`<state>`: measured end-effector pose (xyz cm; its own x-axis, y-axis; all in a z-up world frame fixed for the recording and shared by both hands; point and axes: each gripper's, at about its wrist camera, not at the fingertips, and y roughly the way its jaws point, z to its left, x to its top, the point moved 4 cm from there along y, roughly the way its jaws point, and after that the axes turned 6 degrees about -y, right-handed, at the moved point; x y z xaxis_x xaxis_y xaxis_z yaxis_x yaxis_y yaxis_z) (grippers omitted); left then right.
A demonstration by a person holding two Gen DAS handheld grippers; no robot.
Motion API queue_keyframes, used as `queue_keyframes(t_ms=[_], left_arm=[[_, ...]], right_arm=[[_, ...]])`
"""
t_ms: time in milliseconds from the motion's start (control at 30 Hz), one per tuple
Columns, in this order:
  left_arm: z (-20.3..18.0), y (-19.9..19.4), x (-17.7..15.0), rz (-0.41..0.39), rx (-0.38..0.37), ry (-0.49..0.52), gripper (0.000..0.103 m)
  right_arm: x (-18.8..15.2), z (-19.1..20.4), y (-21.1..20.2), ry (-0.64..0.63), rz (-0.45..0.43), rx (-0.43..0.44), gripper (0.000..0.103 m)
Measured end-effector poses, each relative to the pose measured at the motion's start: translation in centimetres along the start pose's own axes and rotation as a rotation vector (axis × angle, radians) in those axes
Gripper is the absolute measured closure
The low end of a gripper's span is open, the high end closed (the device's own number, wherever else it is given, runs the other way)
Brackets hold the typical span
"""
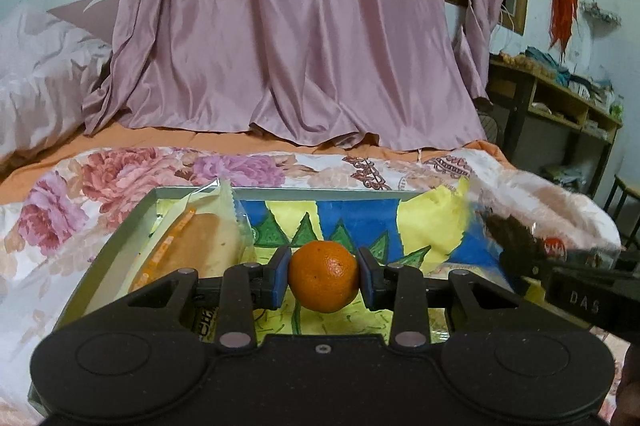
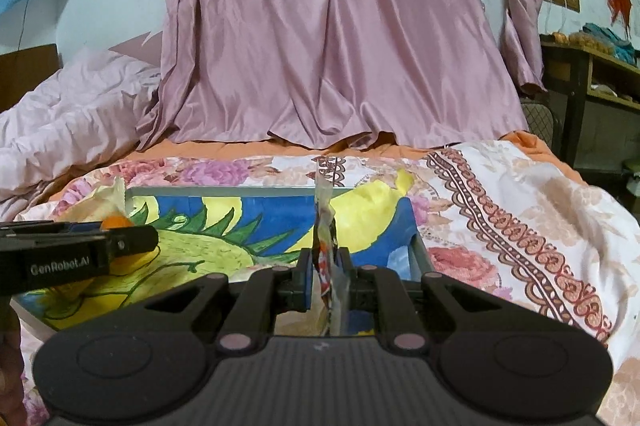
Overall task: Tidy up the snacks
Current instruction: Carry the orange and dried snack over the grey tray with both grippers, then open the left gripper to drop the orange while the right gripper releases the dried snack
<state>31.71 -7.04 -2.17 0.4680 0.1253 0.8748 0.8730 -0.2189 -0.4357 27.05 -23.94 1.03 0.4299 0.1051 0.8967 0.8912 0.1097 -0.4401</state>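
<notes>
Holding now: the left hand-held gripper [image 1: 323,277] is closed on an orange [image 1: 323,276], blue pads pressed to its two sides, above the near-middle of the tray [image 1: 120,242].
Right side: the right hand-held gripper [image 2: 325,276] is nearly closed, pinching a clear snack packet [image 2: 326,246] that stands on edge between its pads, over the tray's right part.
Tray: a shallow metal tray with a painted paper lining sits on the bed [image 2: 520,218], on a floral cover.
Already in the tray: a wrapped bread roll [image 1: 200,246] lies along the left edge.
Orange handling: round, firm and fairly light, I judge; it can roll once released, so it wants setting down gently against a wall or another snack. The grip across its widest part looks sound.
Packet handling: thin, crinkly film, light and floppy; likely slippery. Holding it by the sealed edge seems safest, since squeezing the middle could crush what is inside.
Contents of packet: dark pieces, too blurred to name.
Free space: the tray's middle and far right corner look open for both items.
</notes>
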Motion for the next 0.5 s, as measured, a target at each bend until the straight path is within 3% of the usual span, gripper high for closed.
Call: queue_keyframes(t_ms=[267,367,500], left_arm=[[-0.8,0.3,-0.8,0.011,0.03,0.092,0.064],[-1.0,0.3,-0.9,0.01,0.027,0.097,0.053],[-0.7,0.0,-0.8,0.0,0.011,0.069,0.035]], right_arm=[[-0.6,1.5,0.8,-0.038,0.032,0.038,0.09],[-0.7,1.9,0.7,-0.045,0.034,0.056,0.089],[-0.8,2.0,0.5,-0.042,0.031,0.067,0.078]])
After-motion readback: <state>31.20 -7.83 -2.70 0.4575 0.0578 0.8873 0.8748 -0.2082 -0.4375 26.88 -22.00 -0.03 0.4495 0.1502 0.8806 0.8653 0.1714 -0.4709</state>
